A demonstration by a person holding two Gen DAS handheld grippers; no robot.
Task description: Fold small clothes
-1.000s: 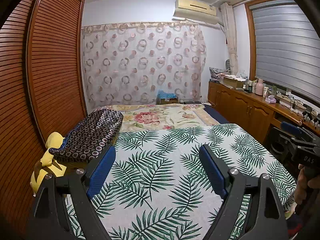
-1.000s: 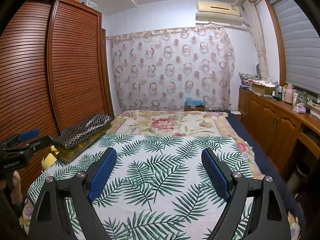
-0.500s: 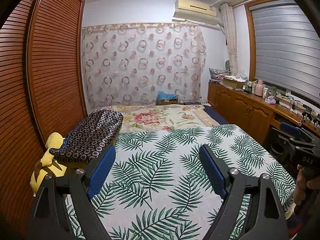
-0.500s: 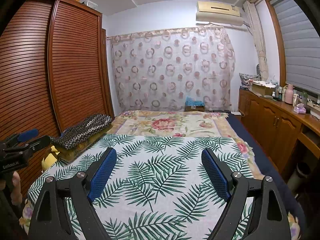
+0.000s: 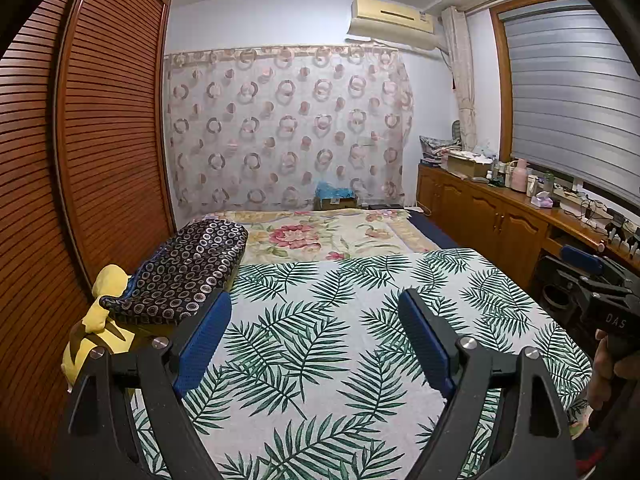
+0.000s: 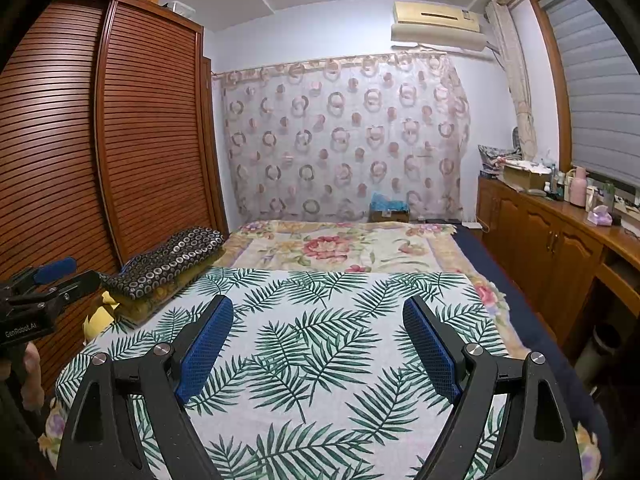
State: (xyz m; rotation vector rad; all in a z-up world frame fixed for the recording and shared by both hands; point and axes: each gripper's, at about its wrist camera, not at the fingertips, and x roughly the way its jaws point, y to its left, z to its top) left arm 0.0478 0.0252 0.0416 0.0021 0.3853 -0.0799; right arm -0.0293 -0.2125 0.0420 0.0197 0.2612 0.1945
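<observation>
My left gripper (image 5: 314, 304) is open and empty, held above a bed covered by a white sheet with green palm leaves (image 5: 320, 328). My right gripper (image 6: 318, 308) is open and empty above the same sheet (image 6: 320, 344). The right gripper also shows at the right edge of the left wrist view (image 5: 600, 280), and the left gripper shows at the left edge of the right wrist view (image 6: 44, 284). No small garment shows on the sheet in either view.
A dark ring-patterned pillow (image 5: 188, 268) lies on a yellow plush toy (image 5: 100, 320) at the bed's left. A floral blanket (image 5: 328, 236) covers the far half. A slatted wooden wardrobe (image 5: 100, 140) stands left, and wooden cabinets (image 5: 488, 216) with clutter stand right.
</observation>
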